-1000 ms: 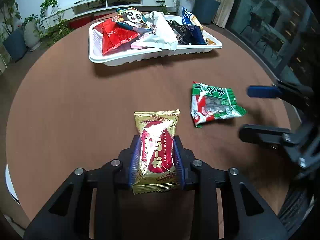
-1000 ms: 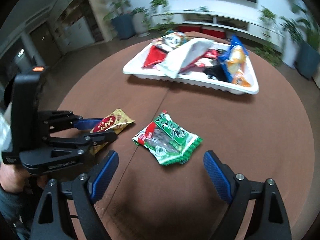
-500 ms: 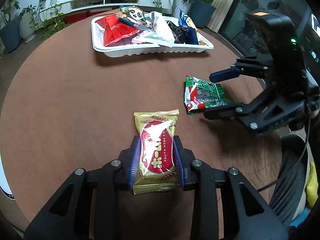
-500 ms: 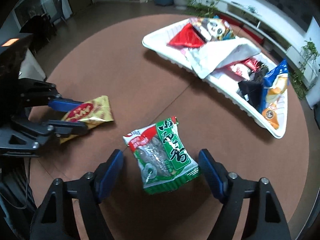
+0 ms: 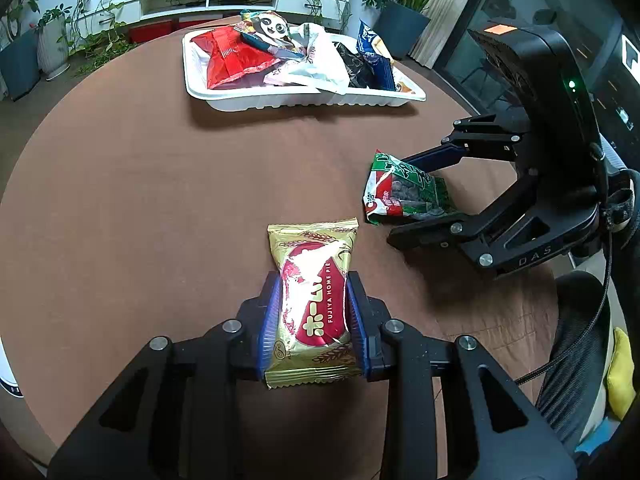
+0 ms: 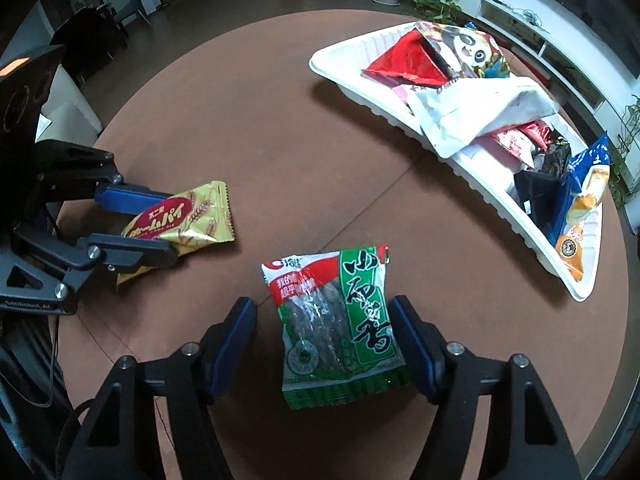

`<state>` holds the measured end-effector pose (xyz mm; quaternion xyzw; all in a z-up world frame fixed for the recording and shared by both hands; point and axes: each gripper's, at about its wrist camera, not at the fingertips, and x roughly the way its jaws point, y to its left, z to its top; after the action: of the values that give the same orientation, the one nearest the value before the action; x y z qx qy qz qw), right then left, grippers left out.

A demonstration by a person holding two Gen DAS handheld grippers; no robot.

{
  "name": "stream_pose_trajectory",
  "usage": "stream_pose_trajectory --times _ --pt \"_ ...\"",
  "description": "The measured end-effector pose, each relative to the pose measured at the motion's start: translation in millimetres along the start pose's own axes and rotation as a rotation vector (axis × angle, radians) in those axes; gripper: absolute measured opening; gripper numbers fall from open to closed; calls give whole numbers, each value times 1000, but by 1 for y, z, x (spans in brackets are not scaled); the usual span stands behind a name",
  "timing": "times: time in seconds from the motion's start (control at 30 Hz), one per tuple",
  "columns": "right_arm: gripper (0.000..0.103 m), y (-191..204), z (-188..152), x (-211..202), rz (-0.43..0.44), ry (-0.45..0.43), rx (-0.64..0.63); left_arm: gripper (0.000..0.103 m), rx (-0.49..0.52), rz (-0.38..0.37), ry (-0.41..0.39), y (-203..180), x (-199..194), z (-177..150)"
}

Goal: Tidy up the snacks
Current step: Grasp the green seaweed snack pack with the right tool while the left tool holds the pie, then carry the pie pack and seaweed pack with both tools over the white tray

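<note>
My left gripper (image 5: 313,312) is shut on a gold and red pie packet (image 5: 314,304), pinched across its middle on the brown round table; it also shows in the right wrist view (image 6: 180,220). My right gripper (image 6: 324,340) is open, its blue pads either side of a green and red snack packet (image 6: 336,328) that lies flat on the table, not touching it. That packet also shows in the left wrist view (image 5: 404,192) between the right gripper's fingers (image 5: 432,156).
A white tray (image 5: 304,98) full of several snack packets stands at the far side of the table; it also shows in the right wrist view (image 6: 472,168). Plants and a low white shelf stand beyond. The table edge runs close on the right.
My right gripper has come forward and lower, so the green packet now lies between its open pads. The left gripper has stayed shut on the pie packet.
</note>
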<state>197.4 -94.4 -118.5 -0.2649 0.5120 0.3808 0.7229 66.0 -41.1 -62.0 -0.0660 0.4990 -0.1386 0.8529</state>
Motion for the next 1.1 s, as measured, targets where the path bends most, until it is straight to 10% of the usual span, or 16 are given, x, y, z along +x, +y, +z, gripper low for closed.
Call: stream_pose_trajectory --times 0.33,1.1 --pt "28 8 1 -7 -19 -20 63 29 -1 -2 -3 0 0 0" --pt "25 -9 -74 -54 123 -265 509 29 -51 -101 -62 -1 -11 13"
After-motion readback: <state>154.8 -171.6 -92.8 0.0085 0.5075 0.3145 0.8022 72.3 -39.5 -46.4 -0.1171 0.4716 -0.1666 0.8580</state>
